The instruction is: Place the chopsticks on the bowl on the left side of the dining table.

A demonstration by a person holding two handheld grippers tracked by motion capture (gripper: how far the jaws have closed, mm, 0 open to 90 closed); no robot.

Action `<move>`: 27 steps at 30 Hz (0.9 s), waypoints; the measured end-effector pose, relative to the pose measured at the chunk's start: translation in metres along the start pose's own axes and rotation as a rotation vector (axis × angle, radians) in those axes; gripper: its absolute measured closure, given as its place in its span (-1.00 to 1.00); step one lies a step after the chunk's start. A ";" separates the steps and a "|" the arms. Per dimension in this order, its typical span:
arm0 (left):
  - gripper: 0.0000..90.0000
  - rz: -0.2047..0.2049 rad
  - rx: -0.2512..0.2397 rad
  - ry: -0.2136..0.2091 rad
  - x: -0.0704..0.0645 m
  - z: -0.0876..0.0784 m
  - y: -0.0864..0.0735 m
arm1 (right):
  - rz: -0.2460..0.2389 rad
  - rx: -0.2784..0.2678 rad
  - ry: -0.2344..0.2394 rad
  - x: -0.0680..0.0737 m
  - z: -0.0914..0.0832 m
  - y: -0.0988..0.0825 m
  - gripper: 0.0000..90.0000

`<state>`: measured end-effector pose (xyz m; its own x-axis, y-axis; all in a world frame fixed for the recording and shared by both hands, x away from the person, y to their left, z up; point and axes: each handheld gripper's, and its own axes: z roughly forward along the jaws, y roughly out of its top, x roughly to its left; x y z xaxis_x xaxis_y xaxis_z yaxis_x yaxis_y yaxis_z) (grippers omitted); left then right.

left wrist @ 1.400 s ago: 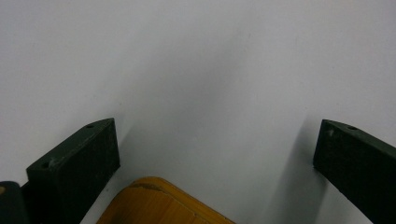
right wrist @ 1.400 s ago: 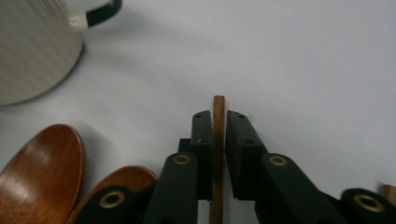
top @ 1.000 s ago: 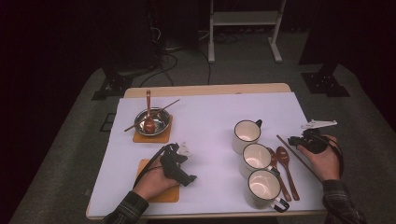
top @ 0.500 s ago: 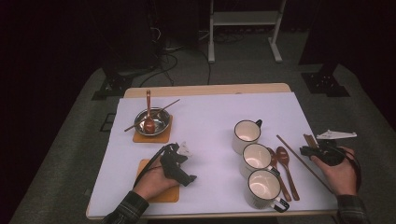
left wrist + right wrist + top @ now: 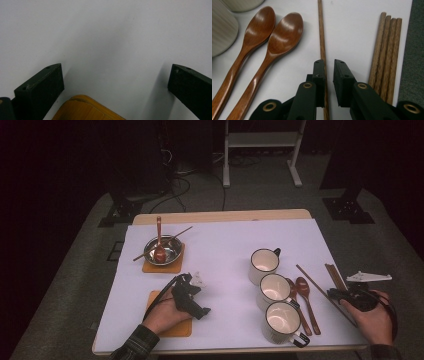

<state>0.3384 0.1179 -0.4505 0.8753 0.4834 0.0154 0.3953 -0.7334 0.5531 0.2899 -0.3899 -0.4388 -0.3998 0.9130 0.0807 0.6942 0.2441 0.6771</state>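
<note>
**Right gripper over lone chopstick, grip uncertain**

Right gripper (image 5: 329, 65) sat low at the table's right edge, jaws nearly closed with a slim gap, single chopstick (image 5: 321, 42) running under the left jaw, apparently not pinched. Bundle of chopsticks (image 5: 387, 50) lay just beside; two wooden spoons (image 5: 272, 37) opposite. Left gripper (image 5: 115, 82) rested wide open, empty, by the orange coaster (image 5: 85, 110). Risk: off-centre closing could roll the stick away.

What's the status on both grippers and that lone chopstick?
Left gripper open, over white sheet. Right gripper narrowed around lone chopstick, grip unclear. Chopstick bundle close beside.
</note>
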 end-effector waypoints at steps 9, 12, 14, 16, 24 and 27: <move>-1.00 0.000 0.001 0.000 0.000 0.000 0.000 | -0.012 0.029 -0.005 0.003 0.003 -0.004 0.75; -1.00 0.001 0.002 0.000 0.000 0.000 0.000 | -0.017 0.049 -0.014 0.003 0.006 -0.005 0.78; -1.00 0.001 0.002 0.000 0.000 0.000 0.000 | -0.020 0.047 -0.016 0.003 0.006 -0.005 0.78; -1.00 -0.001 0.001 0.001 0.000 0.000 0.000 | -0.030 0.050 -0.027 0.005 0.006 -0.005 0.82; -1.00 -0.001 0.000 0.000 0.000 0.000 0.000 | -0.023 0.056 -0.029 0.005 0.007 -0.005 0.88; -1.00 -0.001 0.000 0.000 0.000 0.000 0.000 | -0.015 0.055 -0.026 0.005 0.007 -0.004 0.89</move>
<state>0.3384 0.1176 -0.4505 0.8749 0.4841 0.0153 0.3960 -0.7331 0.5529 0.2890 -0.3843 -0.4465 -0.3954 0.9171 0.0510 0.7205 0.2752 0.6365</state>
